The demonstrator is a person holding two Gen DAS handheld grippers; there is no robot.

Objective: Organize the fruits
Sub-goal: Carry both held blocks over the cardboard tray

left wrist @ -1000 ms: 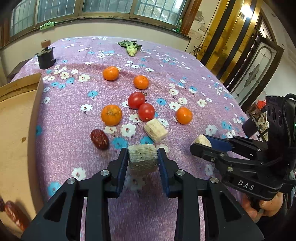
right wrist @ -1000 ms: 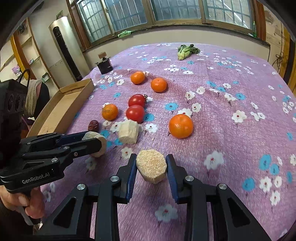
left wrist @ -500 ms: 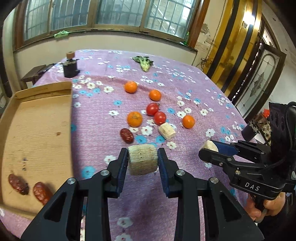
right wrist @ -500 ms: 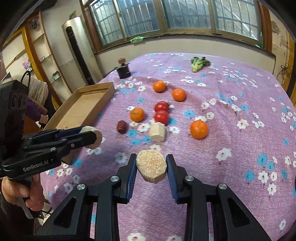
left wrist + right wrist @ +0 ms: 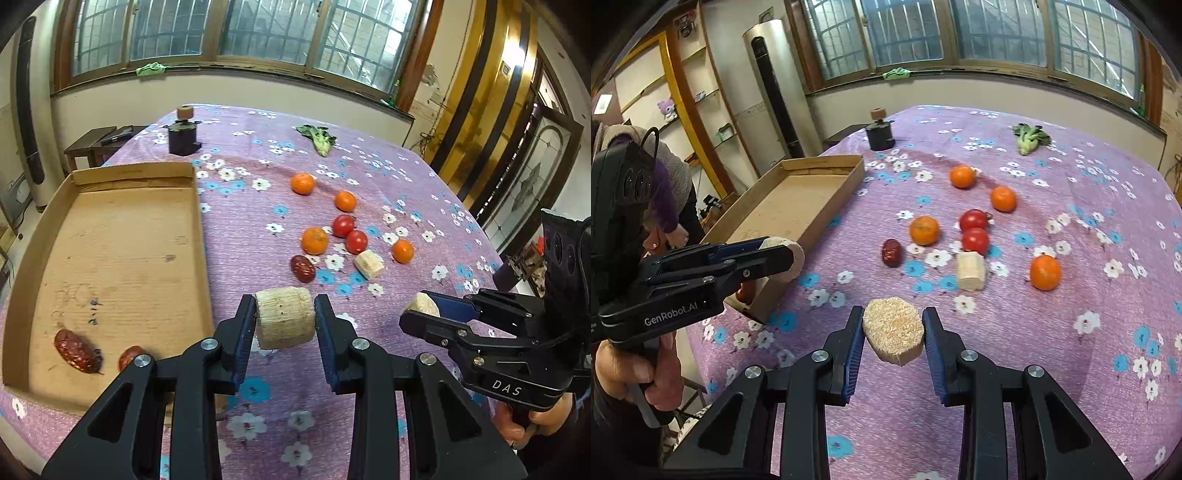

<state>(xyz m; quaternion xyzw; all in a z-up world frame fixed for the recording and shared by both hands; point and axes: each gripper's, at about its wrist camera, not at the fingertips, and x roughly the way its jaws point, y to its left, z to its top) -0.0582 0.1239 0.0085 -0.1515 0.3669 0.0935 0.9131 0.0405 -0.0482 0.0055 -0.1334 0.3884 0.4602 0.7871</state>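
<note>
My left gripper [image 5: 284,321] is shut on a pale sugarcane chunk [image 5: 285,317], held above the purple cloth beside the cardboard tray [image 5: 110,236]. Two red dates [image 5: 77,351] lie in the tray's near corner. My right gripper [image 5: 893,332] is shut on a second sugarcane chunk [image 5: 893,334], seen end on. On the cloth lie several oranges [image 5: 314,240], two tomatoes [image 5: 356,242], a loose date [image 5: 303,268] and a third cane chunk [image 5: 369,264]. From the right wrist view the left gripper [image 5: 783,254] hangs over the tray's near end.
A dark jar with a cork [image 5: 183,134] and a leafy green [image 5: 319,138] sit at the table's far end. A person in a purple sleeve [image 5: 665,192] stands left of the tray. A stool [image 5: 96,142] is beyond the table corner.
Both grippers have risen and pulled back from the fruit, each still holding its cane chunk. The left view has swung left, bringing the tray and its dates into sight.
</note>
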